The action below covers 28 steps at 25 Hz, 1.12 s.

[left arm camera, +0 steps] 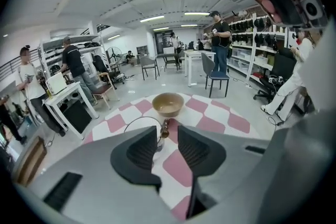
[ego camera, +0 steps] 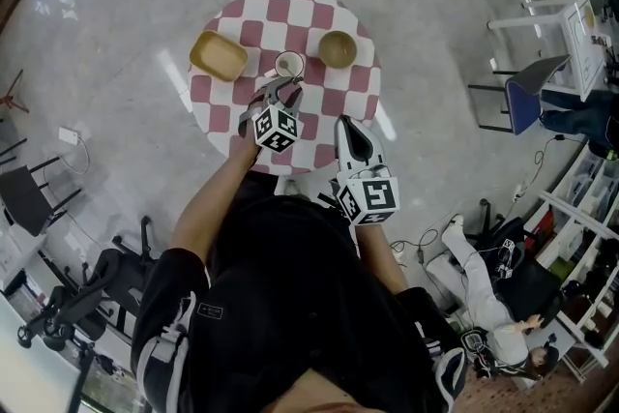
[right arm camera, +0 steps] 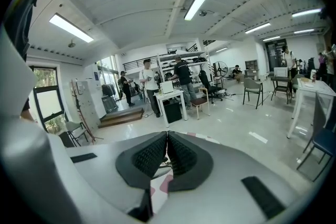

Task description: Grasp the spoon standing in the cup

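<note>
Own view shows left gripper [left arm camera: 167, 138] fingers apart, spoon [left arm camera: 165, 127] beyond; right gripper [right arm camera: 167, 136] closed, empty.

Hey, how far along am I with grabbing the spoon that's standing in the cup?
Done: the left gripper is at the cup on the checked table, jaws apart and lined up on the spoon. In hand: the spoon's handle tip shows in the gap just beyond the pads, not pinched. Left: move in and close on it. The right gripper is shut and empty, near the table's edge.
</note>
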Each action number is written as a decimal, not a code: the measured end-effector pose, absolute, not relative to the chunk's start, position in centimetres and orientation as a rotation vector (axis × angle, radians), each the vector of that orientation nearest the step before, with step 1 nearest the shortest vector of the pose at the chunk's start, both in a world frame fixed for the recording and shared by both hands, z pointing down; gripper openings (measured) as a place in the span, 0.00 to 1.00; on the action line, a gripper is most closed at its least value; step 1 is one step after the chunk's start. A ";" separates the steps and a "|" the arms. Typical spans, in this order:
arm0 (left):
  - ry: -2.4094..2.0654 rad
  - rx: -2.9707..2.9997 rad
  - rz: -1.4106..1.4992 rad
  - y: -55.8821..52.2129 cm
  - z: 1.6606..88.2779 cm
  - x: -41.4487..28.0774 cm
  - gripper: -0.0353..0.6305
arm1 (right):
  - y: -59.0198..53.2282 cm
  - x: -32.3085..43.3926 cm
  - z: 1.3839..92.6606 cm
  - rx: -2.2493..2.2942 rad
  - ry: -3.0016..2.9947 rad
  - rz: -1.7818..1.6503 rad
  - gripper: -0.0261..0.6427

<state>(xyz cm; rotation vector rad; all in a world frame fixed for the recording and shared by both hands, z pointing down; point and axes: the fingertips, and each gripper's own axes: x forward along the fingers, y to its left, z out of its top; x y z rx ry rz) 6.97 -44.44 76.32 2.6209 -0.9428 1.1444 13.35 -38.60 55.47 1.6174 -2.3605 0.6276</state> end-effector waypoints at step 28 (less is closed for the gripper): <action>-1.135 2.621 1.112 -44.2 73.5 7.3 0.13 | -35.0 16.4 55.5 1.661 -2.342 0.616 0.08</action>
